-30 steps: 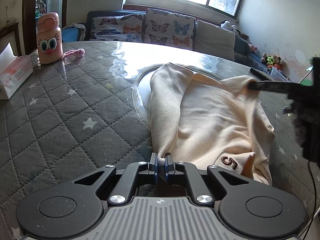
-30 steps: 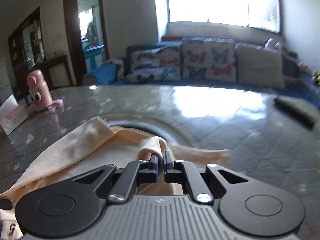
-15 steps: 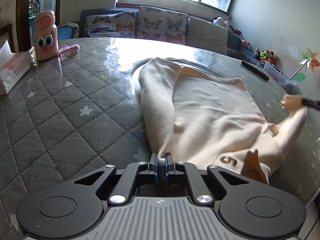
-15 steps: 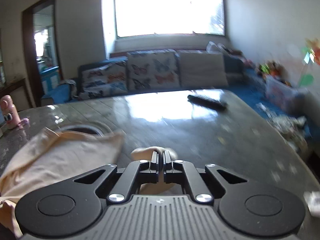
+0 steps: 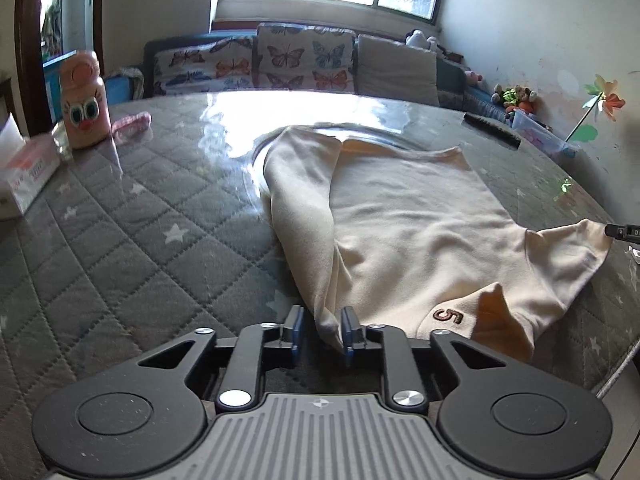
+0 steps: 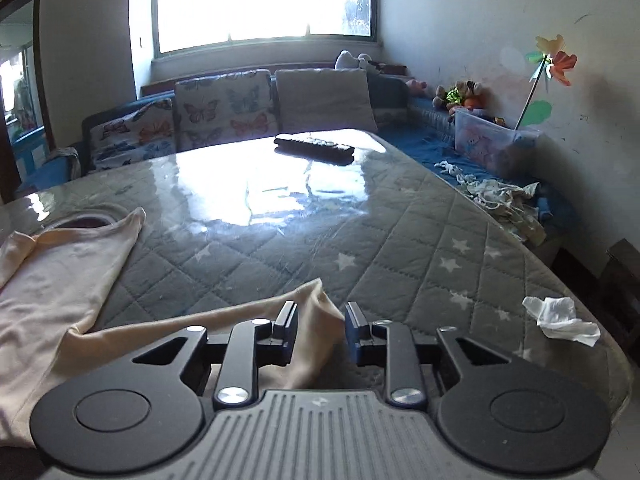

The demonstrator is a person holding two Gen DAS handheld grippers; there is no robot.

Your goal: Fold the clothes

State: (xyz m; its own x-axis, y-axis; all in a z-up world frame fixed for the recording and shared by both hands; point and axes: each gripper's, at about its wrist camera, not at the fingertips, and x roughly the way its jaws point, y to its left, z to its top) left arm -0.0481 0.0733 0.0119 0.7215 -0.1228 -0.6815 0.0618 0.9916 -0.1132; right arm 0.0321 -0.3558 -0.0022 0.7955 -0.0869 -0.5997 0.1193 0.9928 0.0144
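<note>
A cream shirt (image 5: pixel 408 220) with a brown "5" lies spread on the quilted grey table (image 5: pixel 120 240). Its left part is folded over toward the middle. My left gripper (image 5: pixel 320 330) is open, with a corner of the shirt lying loose between its fingers. My right gripper (image 6: pixel 318 330) is open too, and the shirt's right sleeve end (image 6: pixel 308 312) lies between its fingers on the table. The right gripper's tip shows at the right edge of the left wrist view (image 5: pixel 624 231), beside the sleeve. The shirt body shows at left in the right wrist view (image 6: pixel 60 272).
A pink bottle with cartoon eyes (image 5: pixel 85 100), a tissue box (image 5: pixel 24 172) and a pink cloth (image 5: pixel 132 122) stand at the table's left. A black remote (image 6: pixel 314 148) lies at the far side. A crumpled tissue (image 6: pixel 560 318) lies near the right edge. A sofa (image 5: pixel 304 60) stands behind.
The right gripper pulled the right sleeve out to the right and down onto the table. Both grippers have opened and let go of the shirt.
</note>
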